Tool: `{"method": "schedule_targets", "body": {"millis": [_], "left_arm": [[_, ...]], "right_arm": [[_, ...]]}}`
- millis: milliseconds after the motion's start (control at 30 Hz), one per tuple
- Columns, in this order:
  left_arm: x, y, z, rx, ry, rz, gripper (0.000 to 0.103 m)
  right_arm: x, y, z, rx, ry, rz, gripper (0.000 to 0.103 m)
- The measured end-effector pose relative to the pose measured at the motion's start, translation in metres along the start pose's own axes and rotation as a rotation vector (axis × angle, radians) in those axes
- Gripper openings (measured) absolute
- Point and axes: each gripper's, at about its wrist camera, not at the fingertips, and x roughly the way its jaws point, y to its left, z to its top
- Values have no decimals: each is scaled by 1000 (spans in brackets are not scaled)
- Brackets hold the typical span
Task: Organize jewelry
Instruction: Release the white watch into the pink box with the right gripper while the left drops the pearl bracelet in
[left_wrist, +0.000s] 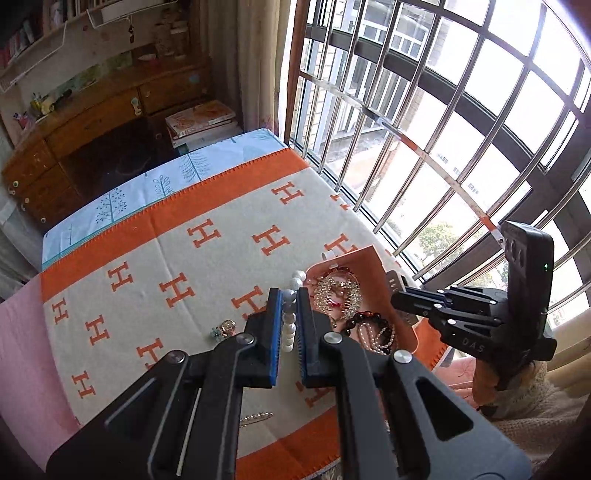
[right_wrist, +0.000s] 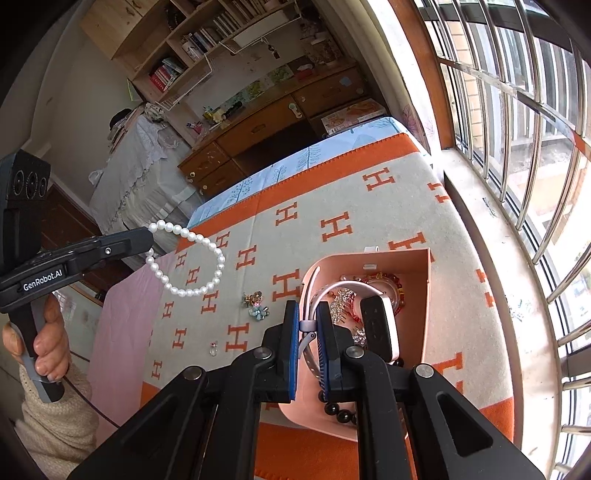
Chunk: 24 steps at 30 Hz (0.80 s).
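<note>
My left gripper (left_wrist: 290, 295) is shut on a white pearl bracelet (left_wrist: 289, 328), held above the blanket beside the pink box (left_wrist: 369, 258); from the right wrist view the bracelet (right_wrist: 192, 258) hangs as a loop from the left gripper (right_wrist: 149, 236). My right gripper (right_wrist: 308, 310) is shut on the strap of a white smartwatch (right_wrist: 376, 325), over the pink box (right_wrist: 424, 280). The box holds gold and crystal pieces (left_wrist: 338, 291), dark bead bracelets (left_wrist: 373, 328) and a red bangle (right_wrist: 388, 280). The right gripper (left_wrist: 399, 291) shows at the box's right side.
An orange and beige H-pattern blanket (left_wrist: 184, 258) covers the table. Small brooches (right_wrist: 256, 304) and a tiny earring (right_wrist: 213, 349) lie on it left of the box; a gold leaf clip (left_wrist: 256, 419) lies near me. A barred window (left_wrist: 424, 129) runs along the right.
</note>
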Motion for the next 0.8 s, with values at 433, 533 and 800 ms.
{"method": "schedule_targets", "body": {"millis": [433,533,800], "left_arm": [[98,-73,-35,30,179,-176,5],[123,-81,-51,43,223,-181,5],[150,-57,-95,14,271,28,7]], "right_arm": [[-19,-24,-17,37,-32,-43,9],[-21,-33,-21,41,-29,-49,9],[-10,-36,-26,21,11,-33,9]]}}
